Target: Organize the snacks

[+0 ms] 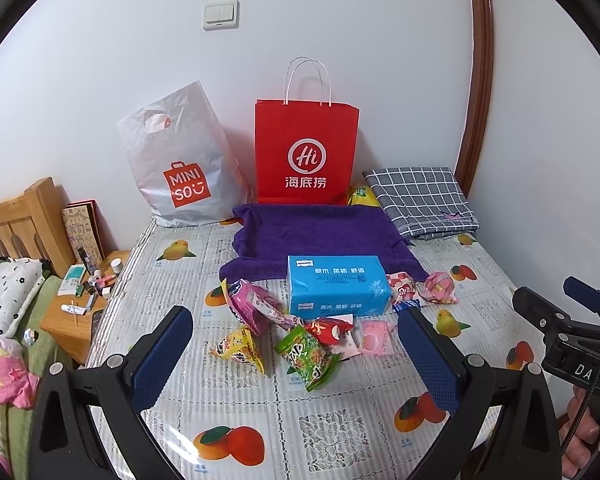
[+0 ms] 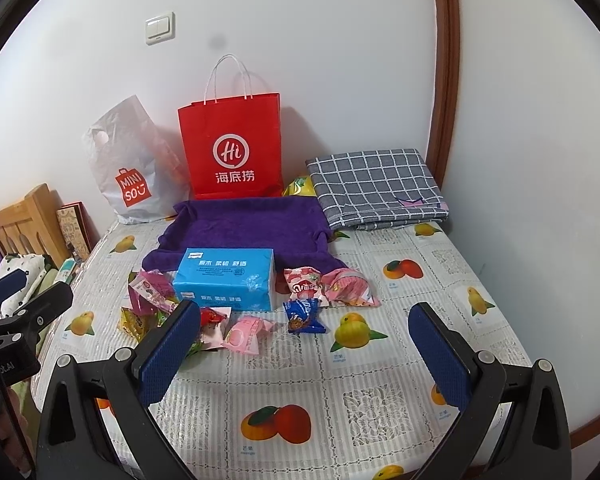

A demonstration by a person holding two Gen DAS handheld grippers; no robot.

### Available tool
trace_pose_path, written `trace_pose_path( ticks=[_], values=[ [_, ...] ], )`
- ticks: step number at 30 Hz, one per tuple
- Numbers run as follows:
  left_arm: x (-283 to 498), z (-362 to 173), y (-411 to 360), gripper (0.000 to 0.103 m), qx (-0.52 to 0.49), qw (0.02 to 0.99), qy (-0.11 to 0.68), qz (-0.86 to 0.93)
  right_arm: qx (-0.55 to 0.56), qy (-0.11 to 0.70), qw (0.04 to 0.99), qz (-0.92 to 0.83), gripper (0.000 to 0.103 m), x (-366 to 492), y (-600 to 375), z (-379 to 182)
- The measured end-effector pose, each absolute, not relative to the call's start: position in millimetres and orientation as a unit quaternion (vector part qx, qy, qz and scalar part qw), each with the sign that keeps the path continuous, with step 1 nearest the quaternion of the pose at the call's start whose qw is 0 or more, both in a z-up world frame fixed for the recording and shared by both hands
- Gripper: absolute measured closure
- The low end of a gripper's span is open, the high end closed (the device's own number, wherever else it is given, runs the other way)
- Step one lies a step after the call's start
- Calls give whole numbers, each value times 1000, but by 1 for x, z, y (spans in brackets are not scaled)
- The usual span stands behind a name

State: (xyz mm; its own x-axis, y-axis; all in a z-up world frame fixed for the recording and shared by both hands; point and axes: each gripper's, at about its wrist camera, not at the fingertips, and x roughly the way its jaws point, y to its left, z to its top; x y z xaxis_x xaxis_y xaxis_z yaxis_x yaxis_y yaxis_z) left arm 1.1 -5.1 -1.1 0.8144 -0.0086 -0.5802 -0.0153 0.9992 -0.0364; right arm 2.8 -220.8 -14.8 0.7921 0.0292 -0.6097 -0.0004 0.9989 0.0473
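Note:
Several snack packets lie around a blue tissue pack on the fruit-print tablecloth: a green packet, a yellow packet, a purple-pink packet, a red packet, a pink packet, a blue packet and pink packets to the right. My left gripper is open and empty, hovering before the green packet. My right gripper is open and empty, short of the blue packet.
A red paper bag and a white MINISO plastic bag stand at the wall. A purple towel and folded checked cloth lie behind the snacks. A cluttered wooden nightstand and bed stand left.

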Motion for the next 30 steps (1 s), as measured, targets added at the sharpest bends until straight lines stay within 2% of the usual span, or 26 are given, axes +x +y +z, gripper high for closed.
trace_pose_path(
  ticks=[30],
  values=[
    [9,-3,-12,0,-3,954,298,-16,18,328,944,19,1,16,-217,-21]
  ],
)
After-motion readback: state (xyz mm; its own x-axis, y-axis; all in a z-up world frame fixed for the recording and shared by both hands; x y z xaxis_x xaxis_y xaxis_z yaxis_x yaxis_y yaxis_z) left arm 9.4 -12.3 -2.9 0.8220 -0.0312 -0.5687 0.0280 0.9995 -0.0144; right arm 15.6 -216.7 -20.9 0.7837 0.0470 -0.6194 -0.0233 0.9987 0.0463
